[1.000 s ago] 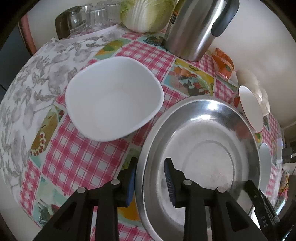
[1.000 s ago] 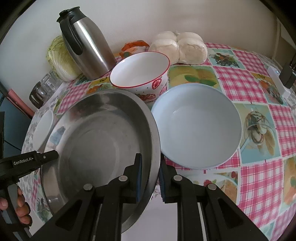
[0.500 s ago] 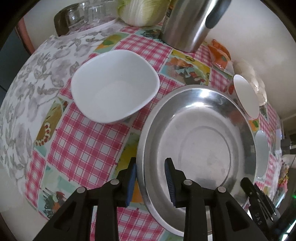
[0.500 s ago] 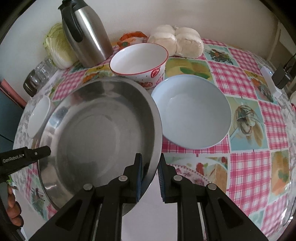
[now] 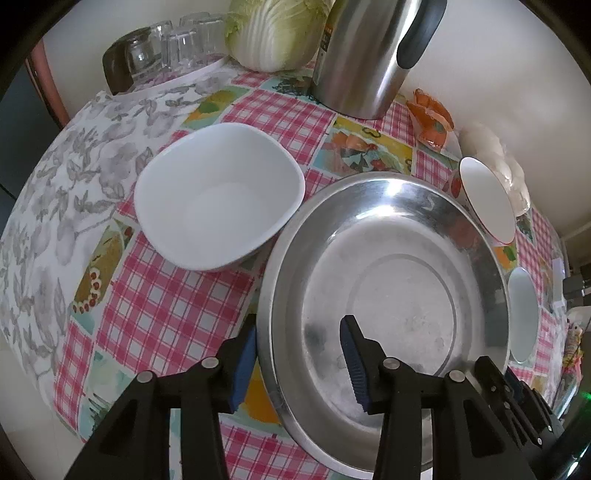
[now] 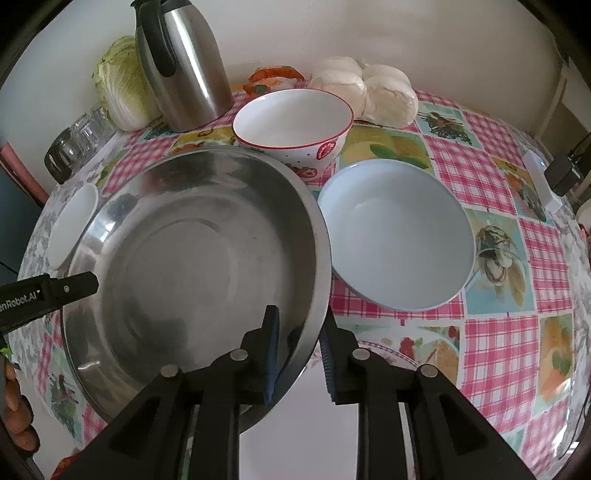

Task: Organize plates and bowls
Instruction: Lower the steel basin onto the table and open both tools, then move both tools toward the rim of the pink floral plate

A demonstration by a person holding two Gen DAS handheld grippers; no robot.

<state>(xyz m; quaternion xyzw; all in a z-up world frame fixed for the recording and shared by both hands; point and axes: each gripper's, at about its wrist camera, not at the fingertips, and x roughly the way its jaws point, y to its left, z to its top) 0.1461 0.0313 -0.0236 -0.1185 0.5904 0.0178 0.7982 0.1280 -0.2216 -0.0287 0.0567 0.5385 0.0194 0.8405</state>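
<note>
A large steel basin (image 5: 406,258) (image 6: 203,240) rests on the checked tablecloth. My left gripper (image 5: 299,325) straddles its near-left rim, one finger outside and one inside; its jaws are opening and the inner pad stands clear of the metal. My right gripper (image 6: 300,314) straddles the near-right rim the same way, jaws opening, pads just off the rim. A white squarish bowl (image 5: 221,195) sits left of the basin. A red-rimmed bowl (image 6: 291,118) stands behind it and a pale blue bowl (image 6: 399,236) to its right.
A steel thermos (image 6: 184,66), a cabbage (image 5: 273,33) and upturned glasses (image 5: 170,44) line the back left by the wall. A bag of white buns (image 6: 369,88) lies at the back. A white plug adapter (image 6: 539,181) sits at the right edge. The table's front edge is close below both grippers.
Both grippers' jaws have spread wider around the basin's rim, the left one more. The basin lies where it was between the bowls.
</note>
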